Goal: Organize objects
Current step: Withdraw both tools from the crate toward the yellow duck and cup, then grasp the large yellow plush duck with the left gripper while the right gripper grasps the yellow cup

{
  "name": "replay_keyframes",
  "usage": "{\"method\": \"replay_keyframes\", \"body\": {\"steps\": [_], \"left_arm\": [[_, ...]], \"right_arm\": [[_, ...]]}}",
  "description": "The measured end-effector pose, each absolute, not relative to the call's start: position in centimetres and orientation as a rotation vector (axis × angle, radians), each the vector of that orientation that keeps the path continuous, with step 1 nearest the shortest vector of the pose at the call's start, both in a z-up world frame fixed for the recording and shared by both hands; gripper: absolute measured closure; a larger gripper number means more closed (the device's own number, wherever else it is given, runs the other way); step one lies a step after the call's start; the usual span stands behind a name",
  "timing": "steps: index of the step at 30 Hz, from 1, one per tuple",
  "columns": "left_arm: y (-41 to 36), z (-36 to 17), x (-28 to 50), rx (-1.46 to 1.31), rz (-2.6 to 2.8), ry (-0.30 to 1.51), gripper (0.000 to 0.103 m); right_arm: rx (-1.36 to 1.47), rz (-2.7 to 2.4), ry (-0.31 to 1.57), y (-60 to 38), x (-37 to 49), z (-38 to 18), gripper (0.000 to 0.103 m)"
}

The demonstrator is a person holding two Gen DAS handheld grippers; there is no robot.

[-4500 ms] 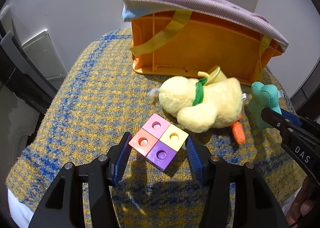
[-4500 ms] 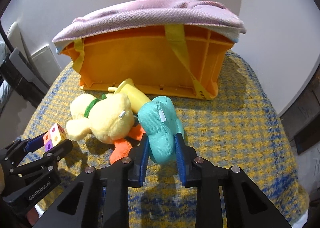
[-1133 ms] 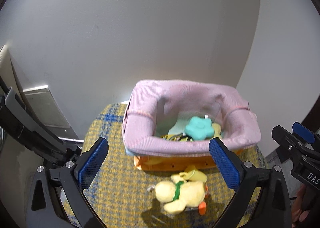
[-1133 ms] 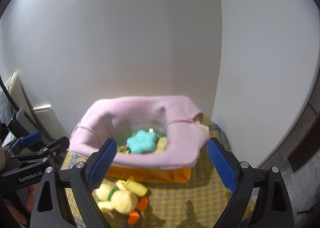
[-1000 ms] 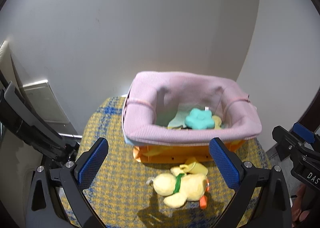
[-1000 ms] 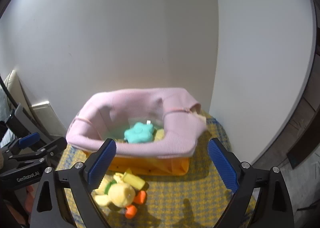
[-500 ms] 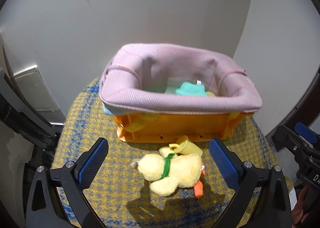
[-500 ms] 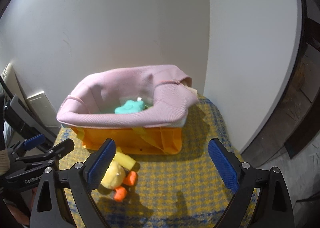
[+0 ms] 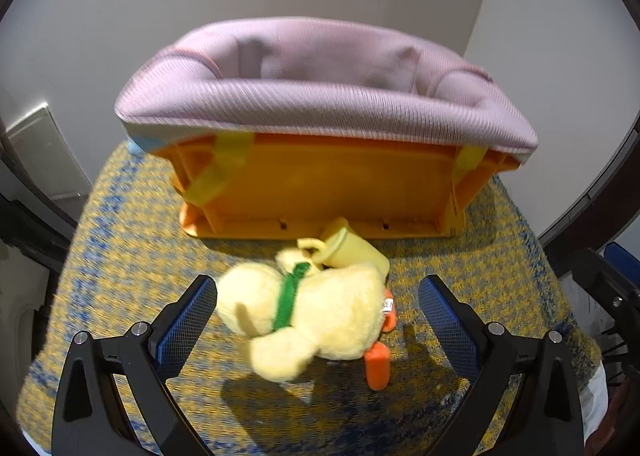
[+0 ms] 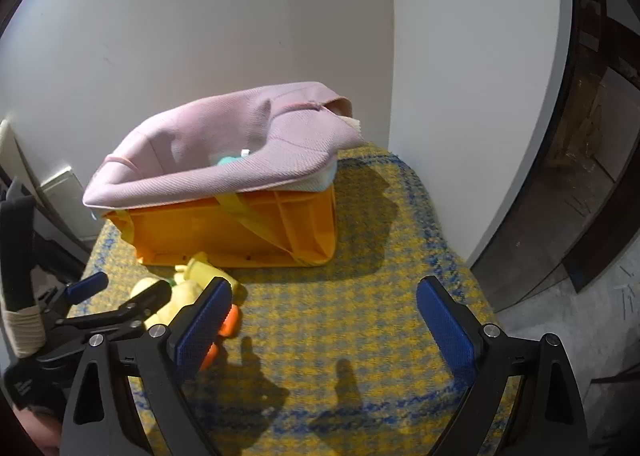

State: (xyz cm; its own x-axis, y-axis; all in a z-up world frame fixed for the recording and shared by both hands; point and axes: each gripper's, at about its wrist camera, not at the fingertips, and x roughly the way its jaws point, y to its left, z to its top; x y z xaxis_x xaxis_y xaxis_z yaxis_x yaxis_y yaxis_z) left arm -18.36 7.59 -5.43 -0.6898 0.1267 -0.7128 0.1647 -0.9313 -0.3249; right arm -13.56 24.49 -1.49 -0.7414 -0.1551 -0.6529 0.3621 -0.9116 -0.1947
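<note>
The orange crate [image 9: 320,192], lined with pink cloth [image 9: 320,108], stands at the back of the desk [image 10: 360,316] near the wall [image 10: 200,36]; its top is open from above. Directly in front of the crate, the plush duck [image 9: 316,316] and a yellow cup [image 9: 352,252] block the approach. The left gripper [image 9: 316,320] has its jaws spread around the duck without contact. To the right of the crate, the chequered desk surface is bare beneath the right gripper [image 10: 320,316], whose wide-apart jaws are empty.
</note>
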Motion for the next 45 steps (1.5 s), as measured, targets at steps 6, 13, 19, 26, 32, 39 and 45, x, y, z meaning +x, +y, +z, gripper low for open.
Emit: {"method": "replay_keyframes", "body": {"steps": [6,13,19,26,32,39,45], "left_arm": [[8.4,-7.1,-19.4,1.296,-2.782,0.583,0.0],[9.0,-8.0,-20.2,1.31,-2.773,0.505,0.0],[8.8,-8.5,-20.6,1.283,-2.757,0.466,0.0],[7.8,-9.3,-20.4,1.284,-2.72,0.464,0.0],[5.1,-11.0,-19.8,1.31,-2.652,0.621,0.005],[4.2,-11.1,-18.5,1.292,-2.664,0.671,0.018],[3.6,-10.5,-16.9,1.269,-2.67,0.683,0.029]], "right_arm": [[0.993,-2.658,0.449,25.4,-14.2,-2.5,0.009],[1.046,-2.642,0.443,25.4,-15.0,-4.1,0.009],[1.065,-2.629,0.463,25.0,-15.1,-4.9,0.009],[1.088,-2.615,0.473,24.8,-15.2,-5.6,0.009],[1.09,-2.6,0.485,24.2,-14.9,-6.0,0.009],[1.08,-2.589,0.494,23.4,-14.5,-6.0,0.009],[1.067,-2.577,0.493,22.5,-14.1,-5.8,0.009]]}}
